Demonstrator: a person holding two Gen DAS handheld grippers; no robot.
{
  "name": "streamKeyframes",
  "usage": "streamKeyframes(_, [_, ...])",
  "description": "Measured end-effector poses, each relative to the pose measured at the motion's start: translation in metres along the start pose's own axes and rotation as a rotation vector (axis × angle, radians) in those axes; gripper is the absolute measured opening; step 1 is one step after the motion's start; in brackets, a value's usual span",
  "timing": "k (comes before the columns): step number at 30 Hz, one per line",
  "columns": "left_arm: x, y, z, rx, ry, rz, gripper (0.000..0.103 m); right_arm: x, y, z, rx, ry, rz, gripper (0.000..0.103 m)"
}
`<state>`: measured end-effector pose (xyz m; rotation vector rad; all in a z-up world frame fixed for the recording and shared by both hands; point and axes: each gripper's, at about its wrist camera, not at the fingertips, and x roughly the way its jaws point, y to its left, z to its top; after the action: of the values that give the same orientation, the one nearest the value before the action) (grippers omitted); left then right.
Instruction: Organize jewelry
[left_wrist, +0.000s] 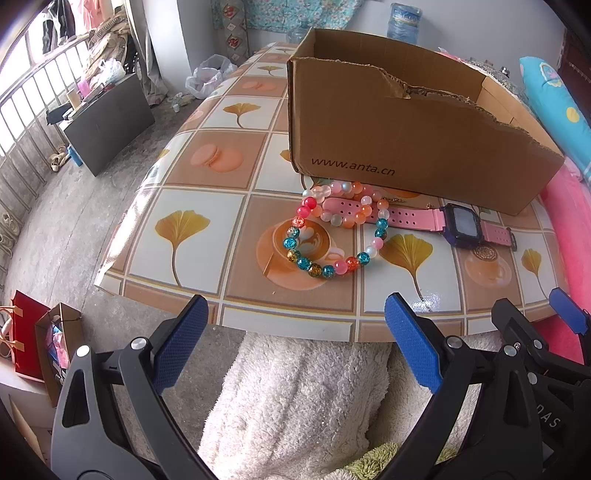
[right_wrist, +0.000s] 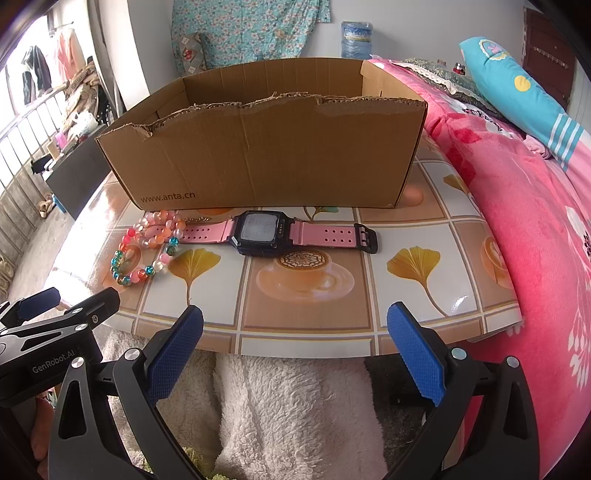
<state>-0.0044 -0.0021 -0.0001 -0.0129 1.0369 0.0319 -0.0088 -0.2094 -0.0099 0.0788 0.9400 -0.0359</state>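
1. The watch (right_wrist: 258, 233) lies flat just in front of the box (right_wrist: 266, 147), its strap running along the box's front wall.
2. The bracelets (left_wrist: 332, 229) overlap its left strap end.
3. The left gripper (left_wrist: 295, 336) and right gripper (right_wrist: 295, 332) are both spread, empty, off the table's (right_wrist: 406, 317) near edge.

Small room, daylight from the left through a barred window (left_wrist: 26, 107). Grey concrete floor (left_wrist: 74, 221), pale wall (right_wrist: 424, 29) behind. Floral teal cloth (right_wrist: 251, 26) hung on that wall, blue water jug (right_wrist: 356, 38) beside it. Low dark cabinet (left_wrist: 107, 118) by the bars, clutter on top. Clothes hanging at upper left (right_wrist: 37, 70). Bed on the right under a pink blanket (right_wrist: 535, 221), blue pillow (right_wrist: 517, 92) on it. Table with glossy tile-print cover (right_wrist: 406, 229). White fleece (right_wrist: 288, 406) below the table edge. Red and brown paper bags (left_wrist: 37, 339) on the floor.
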Motion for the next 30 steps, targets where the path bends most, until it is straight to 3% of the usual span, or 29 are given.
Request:
streamKeyframes(17, [0.006, 0.003, -0.001, 0.04, -0.007, -0.029, 0.093, -0.002, -0.003, 0.003, 0.01, -0.012, -0.002, 0.097])
streamKeyframes(24, [0.016, 0.023, 0.001, 0.048, -0.015, -0.061, 0.093, -0.004, 0.008, 0.016, -0.029, -0.071, 0.03, 0.097])
streamKeyframes(30, [0.012, 0.046, 0.008, 0.071, -0.117, -0.204, 0.093, -0.001, 0.037, 0.035, -0.106, -0.119, 0.106, 0.096])
